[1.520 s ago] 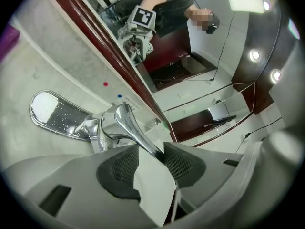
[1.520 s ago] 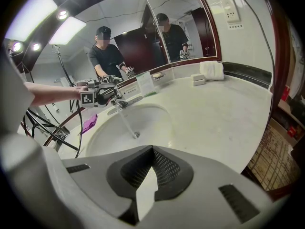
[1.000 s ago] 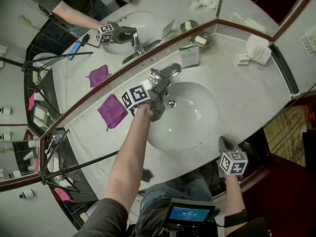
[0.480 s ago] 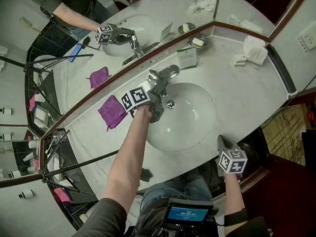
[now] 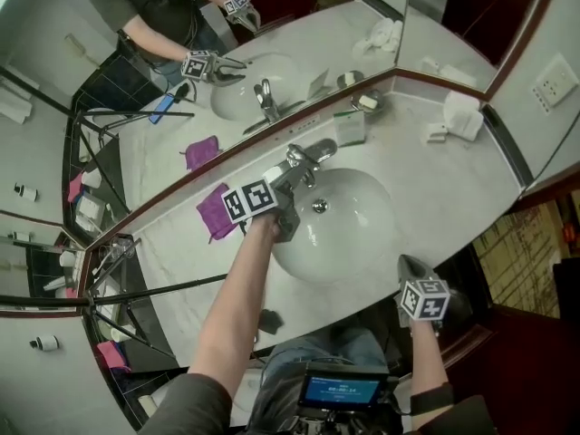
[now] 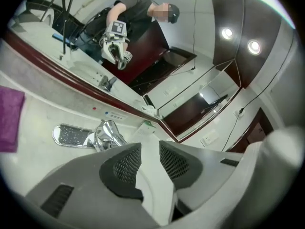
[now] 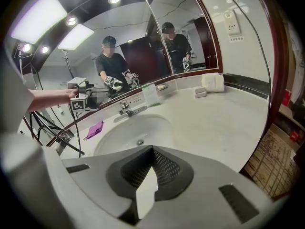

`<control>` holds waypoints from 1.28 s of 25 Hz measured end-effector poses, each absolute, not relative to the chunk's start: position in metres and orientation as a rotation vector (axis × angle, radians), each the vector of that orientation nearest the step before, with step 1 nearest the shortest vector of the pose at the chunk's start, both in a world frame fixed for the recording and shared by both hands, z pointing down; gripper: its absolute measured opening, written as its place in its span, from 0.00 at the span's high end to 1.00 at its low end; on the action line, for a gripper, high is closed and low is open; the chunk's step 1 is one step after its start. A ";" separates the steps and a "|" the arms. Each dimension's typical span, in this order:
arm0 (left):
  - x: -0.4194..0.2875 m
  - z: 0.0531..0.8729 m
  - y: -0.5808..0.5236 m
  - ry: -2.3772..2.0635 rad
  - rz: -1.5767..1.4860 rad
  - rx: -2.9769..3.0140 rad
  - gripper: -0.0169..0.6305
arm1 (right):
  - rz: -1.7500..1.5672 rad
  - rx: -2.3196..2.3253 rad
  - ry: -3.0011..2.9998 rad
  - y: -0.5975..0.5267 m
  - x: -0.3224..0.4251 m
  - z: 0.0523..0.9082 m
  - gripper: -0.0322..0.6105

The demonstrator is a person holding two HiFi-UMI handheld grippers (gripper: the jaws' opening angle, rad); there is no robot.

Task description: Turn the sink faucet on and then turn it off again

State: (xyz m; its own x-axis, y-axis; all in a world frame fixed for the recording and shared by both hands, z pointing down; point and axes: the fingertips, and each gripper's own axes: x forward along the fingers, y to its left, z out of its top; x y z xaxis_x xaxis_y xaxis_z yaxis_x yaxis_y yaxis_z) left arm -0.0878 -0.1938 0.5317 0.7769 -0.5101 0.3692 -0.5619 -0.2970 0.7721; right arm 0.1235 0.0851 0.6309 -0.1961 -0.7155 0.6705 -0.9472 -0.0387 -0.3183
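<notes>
The chrome faucet (image 5: pixel 304 158) stands at the back rim of the white sink basin (image 5: pixel 349 234). My left gripper (image 5: pixel 288 188) hovers just above and beside the faucet, apart from it. In the left gripper view the faucet (image 6: pixel 104 134) lies below and left of the left gripper (image 6: pixel 149 150). Its jaws have just been closing, but a gap remains and nothing is between them. My right gripper (image 5: pixel 410 268) hangs over the counter's front edge, away from the faucet. In the right gripper view it (image 7: pixel 152 150) is shut on nothing. Whether water runs I cannot tell.
A purple cloth (image 5: pixel 214 212) lies on the marble counter left of the faucet. A small card box (image 5: pixel 349 127), a soap dish (image 5: pixel 367 102) and a folded white towel (image 5: pixel 462 114) sit along the mirror. Tripod legs (image 5: pixel 154 288) stand at the left.
My left gripper has lifted off the faucet and its jaws stand closer together. The right gripper has risen slightly. The head view has shifted.
</notes>
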 end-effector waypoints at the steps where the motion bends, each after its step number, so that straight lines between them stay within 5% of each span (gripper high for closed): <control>1: -0.090 0.524 -0.188 -0.811 0.067 1.972 0.82 | 1.072 1.762 -1.940 0.088 0.123 0.629 0.93; 7: -0.103 0.476 -0.153 -0.846 0.045 2.113 0.85 | 1.028 1.764 -1.972 0.092 0.122 0.611 0.93; 12: -0.115 0.449 -0.114 -0.941 0.134 2.295 0.97 | 0.987 1.769 -2.006 0.093 0.122 0.594 0.93; 22: -0.126 0.427 -0.029 -1.075 0.496 2.632 0.97 | 0.942 1.760 -2.059 0.099 0.121 0.574 0.93; 32: -0.132 0.438 0.006 -1.100 0.521 2.620 0.97 | 0.941 1.758 -2.071 0.114 0.125 0.573 0.93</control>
